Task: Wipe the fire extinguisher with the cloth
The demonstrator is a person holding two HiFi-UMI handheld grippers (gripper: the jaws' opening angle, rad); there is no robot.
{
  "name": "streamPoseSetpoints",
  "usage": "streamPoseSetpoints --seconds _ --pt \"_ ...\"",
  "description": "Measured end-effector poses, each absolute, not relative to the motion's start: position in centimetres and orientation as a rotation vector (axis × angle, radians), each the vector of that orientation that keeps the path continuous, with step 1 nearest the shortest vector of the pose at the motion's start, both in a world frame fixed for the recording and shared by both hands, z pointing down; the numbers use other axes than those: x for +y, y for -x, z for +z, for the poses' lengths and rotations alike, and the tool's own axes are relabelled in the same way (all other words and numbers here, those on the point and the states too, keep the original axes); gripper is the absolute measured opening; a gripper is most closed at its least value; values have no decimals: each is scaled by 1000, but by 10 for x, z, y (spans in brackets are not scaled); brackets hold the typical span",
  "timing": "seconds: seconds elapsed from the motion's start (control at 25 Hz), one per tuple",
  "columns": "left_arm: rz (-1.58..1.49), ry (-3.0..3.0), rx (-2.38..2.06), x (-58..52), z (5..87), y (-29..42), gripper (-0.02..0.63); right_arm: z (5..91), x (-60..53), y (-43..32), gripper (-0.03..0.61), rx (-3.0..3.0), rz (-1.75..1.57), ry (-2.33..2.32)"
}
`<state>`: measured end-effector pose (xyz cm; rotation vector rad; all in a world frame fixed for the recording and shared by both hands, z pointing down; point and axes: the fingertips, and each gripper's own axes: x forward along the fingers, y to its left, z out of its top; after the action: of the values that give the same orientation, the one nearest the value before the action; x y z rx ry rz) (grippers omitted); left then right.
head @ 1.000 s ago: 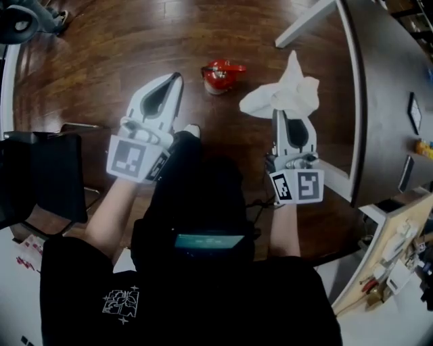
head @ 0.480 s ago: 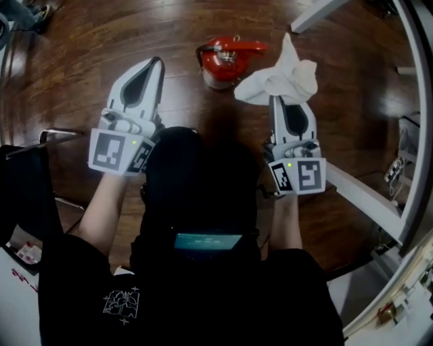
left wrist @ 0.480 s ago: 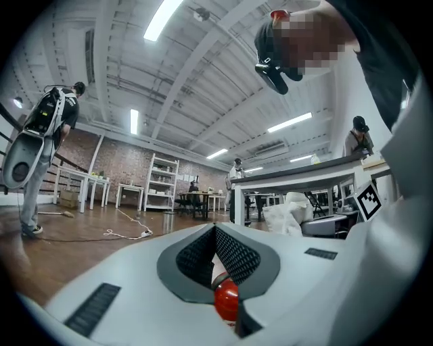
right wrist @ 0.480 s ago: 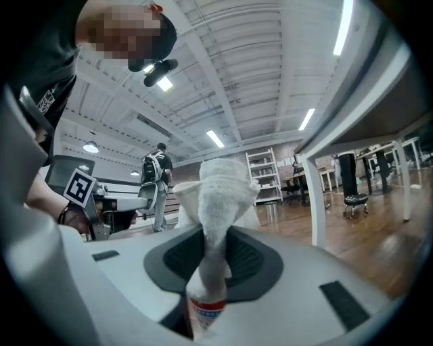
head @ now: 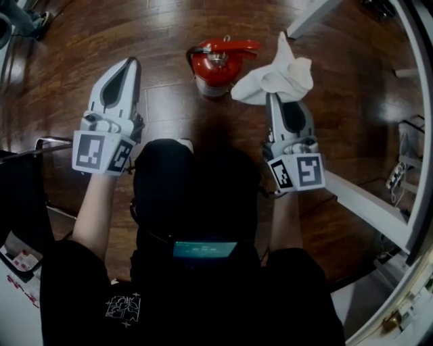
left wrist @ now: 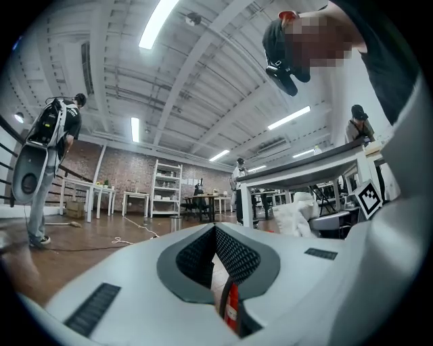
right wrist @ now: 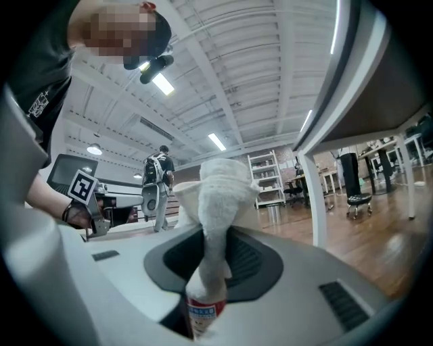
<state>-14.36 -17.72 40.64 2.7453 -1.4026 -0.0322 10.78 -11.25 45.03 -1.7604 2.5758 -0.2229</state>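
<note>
A red fire extinguisher [head: 215,64] stands upright on the dark wooden floor, seen from above between the two gripper tips. My right gripper [head: 272,96] is shut on a bunched white cloth [head: 276,73], which hangs just right of the extinguisher's top. The right gripper view shows the cloth [right wrist: 220,196] rising out of the jaws of that gripper [right wrist: 215,238], with a strip of the extinguisher [right wrist: 203,314] below it. My left gripper [head: 130,62] is shut and holds nothing, to the left of the extinguisher. Through its jaw slit [left wrist: 215,230] a sliver of the extinguisher [left wrist: 232,307] shows.
A white table frame [head: 369,197] runs along the right, with another white leg [head: 308,17] at the top. A dark chair [head: 27,196] sits at the left. A person with a backpack [left wrist: 47,135] stands far off, near shelves and tables.
The extinguisher has come closer and now lies between the two grippers. The left gripper has shifted left and forward. The cloth stays held in the right gripper.
</note>
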Motion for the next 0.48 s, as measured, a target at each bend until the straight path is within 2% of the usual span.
streamPoseSetpoints --seconds 0.28,0.48 --pt "-73 -2743 -1455 -178 397 131 2 441 -162 -131 100 2572 -171 1732" --pt "-78 -2741 -1452 -169 393 128 2 463 -193 -118 98 2649 -218 1671"
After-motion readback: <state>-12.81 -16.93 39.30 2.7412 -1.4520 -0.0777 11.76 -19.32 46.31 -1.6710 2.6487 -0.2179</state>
